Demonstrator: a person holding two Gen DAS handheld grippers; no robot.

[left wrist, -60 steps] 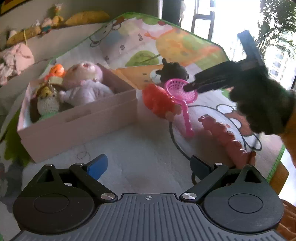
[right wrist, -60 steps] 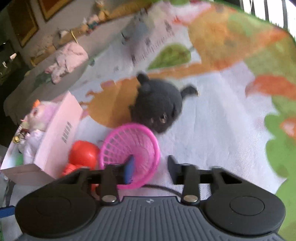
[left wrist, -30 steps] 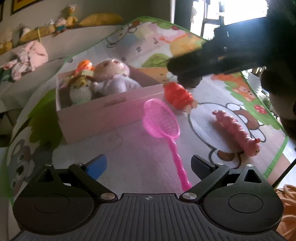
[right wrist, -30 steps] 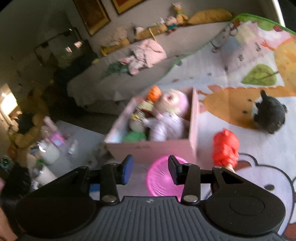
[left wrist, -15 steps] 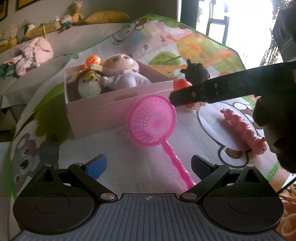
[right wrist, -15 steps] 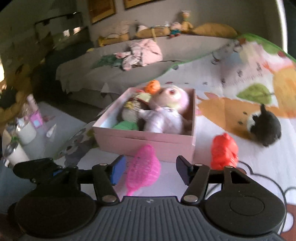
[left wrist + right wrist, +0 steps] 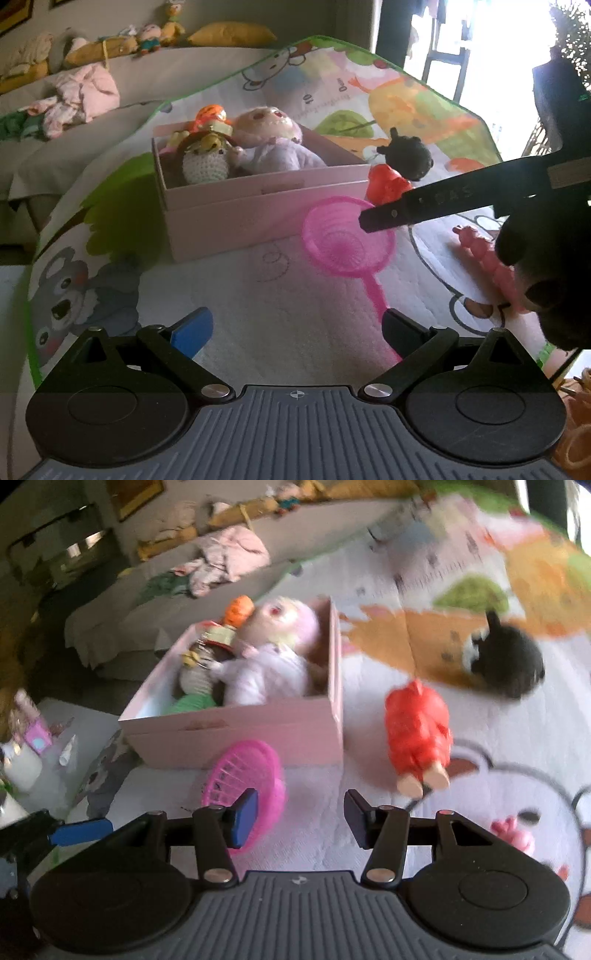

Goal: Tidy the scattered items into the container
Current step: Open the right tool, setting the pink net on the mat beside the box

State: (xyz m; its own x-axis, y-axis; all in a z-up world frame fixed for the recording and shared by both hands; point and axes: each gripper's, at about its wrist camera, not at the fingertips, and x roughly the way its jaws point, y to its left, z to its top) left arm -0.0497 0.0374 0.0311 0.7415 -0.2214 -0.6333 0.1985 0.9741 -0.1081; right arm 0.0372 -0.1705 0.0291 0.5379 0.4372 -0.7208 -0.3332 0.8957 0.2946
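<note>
Home playroom, cartoon play mat (image 7: 295, 306), sofa (image 7: 177, 70) with plush toys (image 7: 147, 35), framed pictures (image 7: 138, 493)

Pink net scoop (image 7: 347, 243) glossy plastic mesh; box (image 7: 266, 201) matt card; mat (image 7: 295, 302) quilted cloth

A cartoon-printed play mat (image 7: 280, 306) carried a pink box (image 7: 258, 206), a pink net scoop (image 7: 347, 243), a red toy (image 7: 417, 727) and a black plush (image 7: 509, 664). A pink, possibly caterpillar-shaped toy (image 7: 495, 262) lay well apart.
</note>
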